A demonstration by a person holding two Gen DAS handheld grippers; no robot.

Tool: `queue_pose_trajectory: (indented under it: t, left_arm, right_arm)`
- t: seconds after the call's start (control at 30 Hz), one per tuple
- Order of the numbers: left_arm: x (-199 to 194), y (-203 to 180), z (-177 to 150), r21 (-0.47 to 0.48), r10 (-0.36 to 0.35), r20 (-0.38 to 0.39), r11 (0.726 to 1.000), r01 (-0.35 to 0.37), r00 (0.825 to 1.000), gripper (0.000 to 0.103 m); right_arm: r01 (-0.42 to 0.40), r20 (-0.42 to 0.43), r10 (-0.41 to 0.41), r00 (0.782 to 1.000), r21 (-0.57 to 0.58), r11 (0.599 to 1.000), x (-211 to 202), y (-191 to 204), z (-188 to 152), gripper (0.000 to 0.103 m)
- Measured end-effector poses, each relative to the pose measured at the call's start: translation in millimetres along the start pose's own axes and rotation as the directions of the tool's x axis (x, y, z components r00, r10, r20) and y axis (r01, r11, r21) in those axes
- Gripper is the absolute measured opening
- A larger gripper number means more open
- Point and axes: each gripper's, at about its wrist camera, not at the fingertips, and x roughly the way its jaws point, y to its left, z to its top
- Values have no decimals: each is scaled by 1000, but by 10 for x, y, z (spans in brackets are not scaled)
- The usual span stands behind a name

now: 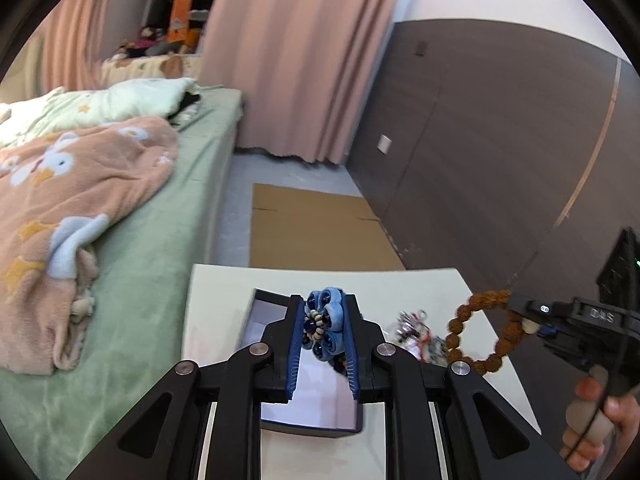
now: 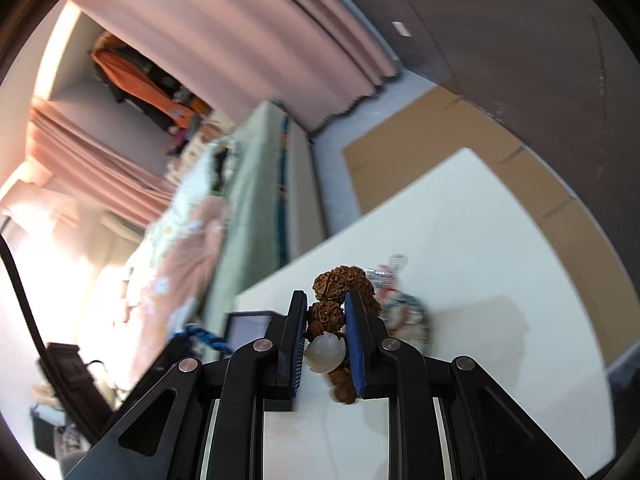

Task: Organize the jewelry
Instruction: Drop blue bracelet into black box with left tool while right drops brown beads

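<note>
My left gripper (image 1: 323,312) is shut on a blue fabric hair tie with dark and cream beads (image 1: 327,323), held above an open dark jewelry box (image 1: 308,416) with a pale lining on the white table (image 1: 224,320). My right gripper (image 2: 325,312) is shut on a brown knobbly bead bracelet (image 2: 340,284) with a white carved bead (image 2: 325,354), held above the table (image 2: 500,280). In the left wrist view this bracelet (image 1: 478,334) hangs as a ring from the right gripper (image 1: 520,312). A small heap of mixed jewelry (image 1: 420,336) lies on the table, and shows in the right wrist view (image 2: 400,304).
A bed (image 1: 132,240) with green sheet and peach blanket (image 1: 68,200) runs along the table's left side. Flattened cardboard (image 1: 312,228) lies on the floor beyond the table. A dark wall (image 1: 500,140) and pink curtains (image 1: 288,60) stand behind.
</note>
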Motion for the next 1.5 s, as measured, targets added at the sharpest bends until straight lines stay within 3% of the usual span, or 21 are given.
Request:
queue_pose_trajectory:
  t: [0.07,0.13,0.2,0.53,0.63,0.8,1.23,1.37,1.5]
  left_arm:
    - [1,79,25,-31,-2,-2,1000,2,1000,30]
    - [13,142,44,-57,-15,-14,998,14,1000,66]
    - [-26,200,62,-73,-3,9,997,4,1000,80]
    - [-121,440,156,-114,11,41,993,-6,999,80]
    - [-119,508,173,-127,20,39,992,-15,999,80]
    - [-143,611,165,-157,20,39,987,-14,999,80]
    - [-127,363,94,-100,-5,26,995,8,1000,80]
    - [-88,195,36,-58,-20,13,998,21,1000,80]
    - [-34,31,-25,-17,-34,-3,999,34,999,80]
  right_arm:
    - [-31,15,31,999,-13,999,21,99,-16,20]
    - [-60,21,61,998,-19,998,53,179,-35,20]
    - [-93,17,93,996,-23,995,113,262,-56,20]
    - [-193,-50,191,980,-54,980,511,641,-260,20]
    - [-190,-63,185,981,-77,979,661,774,-305,21]
    - [-247,-178,232,956,-66,967,930,889,-414,31]
    - [-104,-112,101,989,-19,994,546,396,-220,32]
    - [-46,-91,45,995,-9,999,412,263,-164,49]
    - [3,-98,-3,995,0,1000,342,138,-136,52]
